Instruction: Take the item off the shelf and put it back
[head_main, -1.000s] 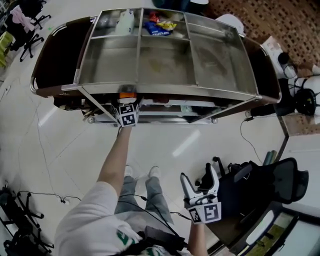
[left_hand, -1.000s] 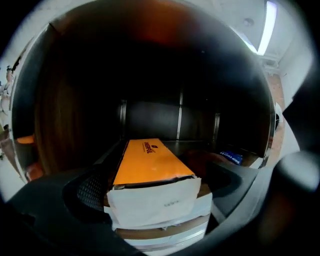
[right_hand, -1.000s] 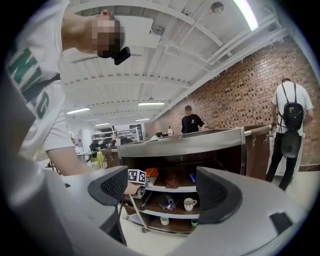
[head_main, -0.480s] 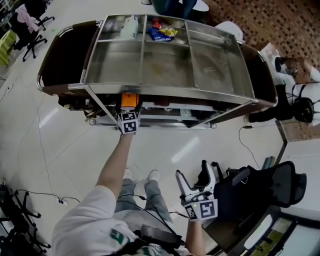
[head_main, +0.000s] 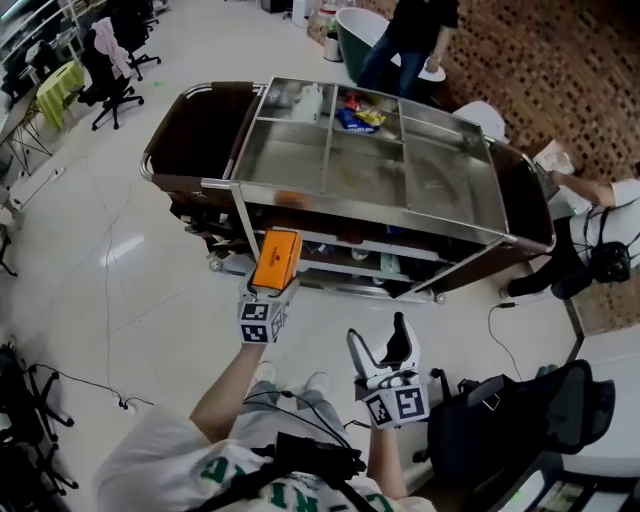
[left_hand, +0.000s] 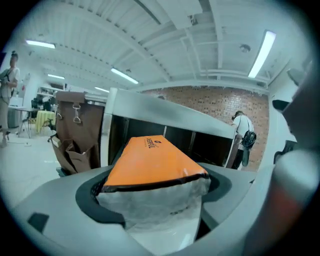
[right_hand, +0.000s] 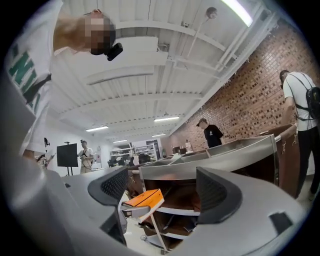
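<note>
My left gripper (head_main: 270, 290) is shut on an orange box with a white, plastic-wrapped end (head_main: 277, 258). It holds the box in the air just in front of the metal shelf cart (head_main: 350, 205), clear of its lower shelves. In the left gripper view the orange box (left_hand: 152, 160) fills the space between the jaws, with the left gripper (left_hand: 155, 192) pressing on its white end. My right gripper (head_main: 385, 350) hangs low and nearer to me, open and empty. The right gripper view shows the right gripper (right_hand: 165, 192) with the orange box (right_hand: 145, 198) beyond it, before the cart's shelves.
The cart's top tray holds snack bags (head_main: 358, 118) and a white bottle (head_main: 310, 100) at the far side. A person in black (head_main: 410, 30) stands behind the cart. Another person (head_main: 600, 190) is at the right. Office chairs (head_main: 110, 70) stand far left, a black bag (head_main: 520, 410) near right.
The left gripper has closed on the orange box under the cart's top and drawn it back out into the open. The right gripper has hardly moved.
</note>
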